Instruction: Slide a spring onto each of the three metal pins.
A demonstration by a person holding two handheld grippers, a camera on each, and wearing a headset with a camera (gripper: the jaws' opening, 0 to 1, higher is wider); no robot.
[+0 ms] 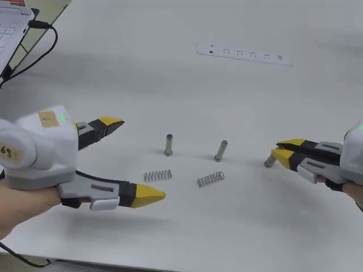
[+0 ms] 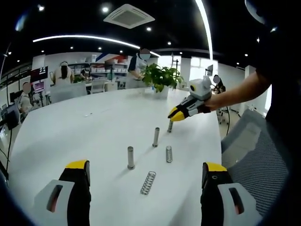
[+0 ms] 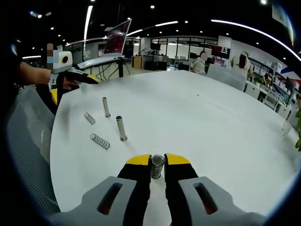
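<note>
right gripper view — right gripper (image 3: pixel 157 161) pinches a ribbed, coiled metal spring (image 3: pixel 157 168).

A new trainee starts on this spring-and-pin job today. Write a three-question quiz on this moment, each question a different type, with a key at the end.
1. Multiple choice: The jaws of the left gripper are
A) open
B) shut on a spring
C) shut on a pin

2. True or false: Both upright pins already carry a spring.

3. Fill in: The right gripper is shut on a ____.

Key
1. A.
2. False. Both are bare, and two loose springs lie on the table in front of them.
3. The held spring.
</note>
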